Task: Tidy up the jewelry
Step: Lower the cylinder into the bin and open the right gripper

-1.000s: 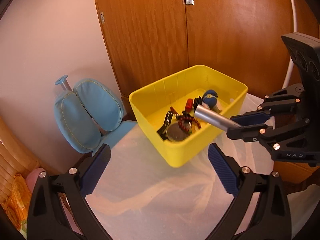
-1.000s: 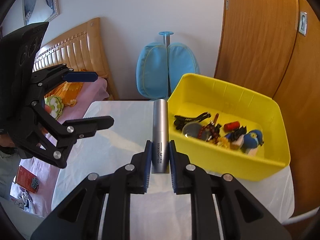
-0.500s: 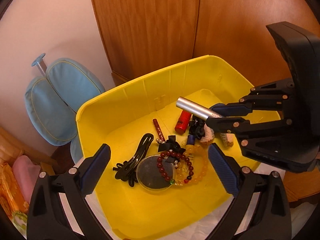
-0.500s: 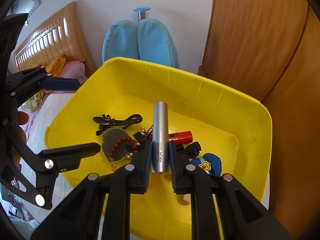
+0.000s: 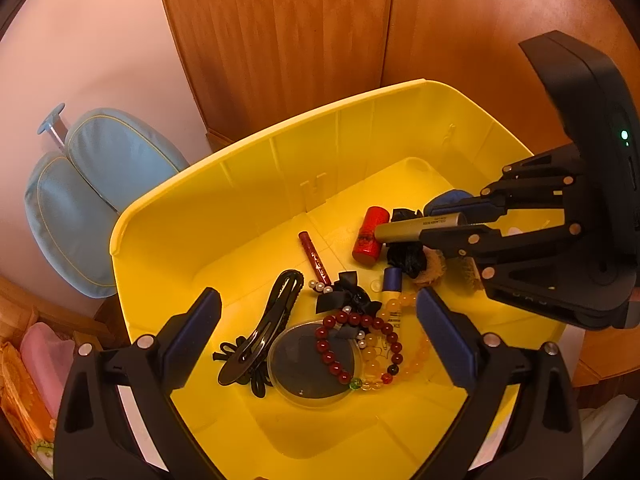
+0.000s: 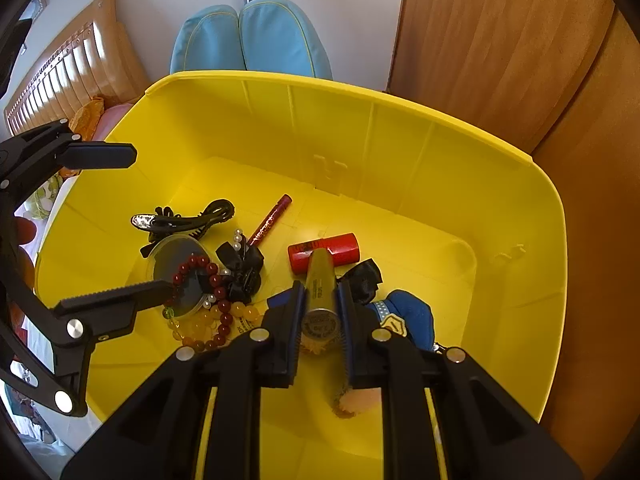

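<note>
We hold the silver tube [image 6: 320, 284] clamped in the right gripper [image 6: 319, 316], low inside the yellow bin [image 6: 440, 152] for release among the beads; left gripper [image 5: 318, 320] hovers, fingers spread, empty.

bin [image 6: 500, 208] right half bare; trinkets [image 6: 208, 280] crowd left.

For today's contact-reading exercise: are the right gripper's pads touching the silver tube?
Touching. In the right wrist view the right gripper has both pads pressed against the silver tube, with no gap on either side.
</note>
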Demonstrator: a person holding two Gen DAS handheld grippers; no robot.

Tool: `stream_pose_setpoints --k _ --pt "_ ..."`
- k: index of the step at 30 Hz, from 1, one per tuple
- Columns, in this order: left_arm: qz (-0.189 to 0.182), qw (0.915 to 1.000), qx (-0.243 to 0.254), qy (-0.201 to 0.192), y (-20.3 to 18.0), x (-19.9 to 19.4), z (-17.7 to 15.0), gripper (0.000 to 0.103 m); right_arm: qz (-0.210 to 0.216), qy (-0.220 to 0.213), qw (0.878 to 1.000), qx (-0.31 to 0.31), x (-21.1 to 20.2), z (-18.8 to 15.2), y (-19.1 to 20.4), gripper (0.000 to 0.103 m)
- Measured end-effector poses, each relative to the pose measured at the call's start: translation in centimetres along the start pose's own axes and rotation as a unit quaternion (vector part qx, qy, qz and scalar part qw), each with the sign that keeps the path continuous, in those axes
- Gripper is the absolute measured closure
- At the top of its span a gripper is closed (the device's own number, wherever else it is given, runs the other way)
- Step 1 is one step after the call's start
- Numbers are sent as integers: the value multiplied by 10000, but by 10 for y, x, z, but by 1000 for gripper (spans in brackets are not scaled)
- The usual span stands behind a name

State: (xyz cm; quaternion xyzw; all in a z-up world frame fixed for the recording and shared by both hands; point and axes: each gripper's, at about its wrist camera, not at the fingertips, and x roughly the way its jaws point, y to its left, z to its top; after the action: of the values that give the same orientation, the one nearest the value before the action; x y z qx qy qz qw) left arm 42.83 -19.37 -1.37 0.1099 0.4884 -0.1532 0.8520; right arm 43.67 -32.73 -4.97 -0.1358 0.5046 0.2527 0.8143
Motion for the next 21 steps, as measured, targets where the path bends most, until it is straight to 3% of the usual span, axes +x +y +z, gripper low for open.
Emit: stream_pose_setpoints --k 18,19,20,21 --pt "-61 9999 -37 -137 -8 -10 -2 8 -58 -89 9999 29 -8 -1 0 84" --pt "-61 9998 -48 -174 -9 -12 -2 8 -70 -138 9999 44 -11 -1 -1 75" --pt "-52 9997 -65 -225 -10 -15 -3 8 -88 -204 9997 55 -15 -1 -1 59" --pt "-53 9995 -93 -285 -11 -19 -4 8 -98 -296 9995 66 -19 -1 -2 49"
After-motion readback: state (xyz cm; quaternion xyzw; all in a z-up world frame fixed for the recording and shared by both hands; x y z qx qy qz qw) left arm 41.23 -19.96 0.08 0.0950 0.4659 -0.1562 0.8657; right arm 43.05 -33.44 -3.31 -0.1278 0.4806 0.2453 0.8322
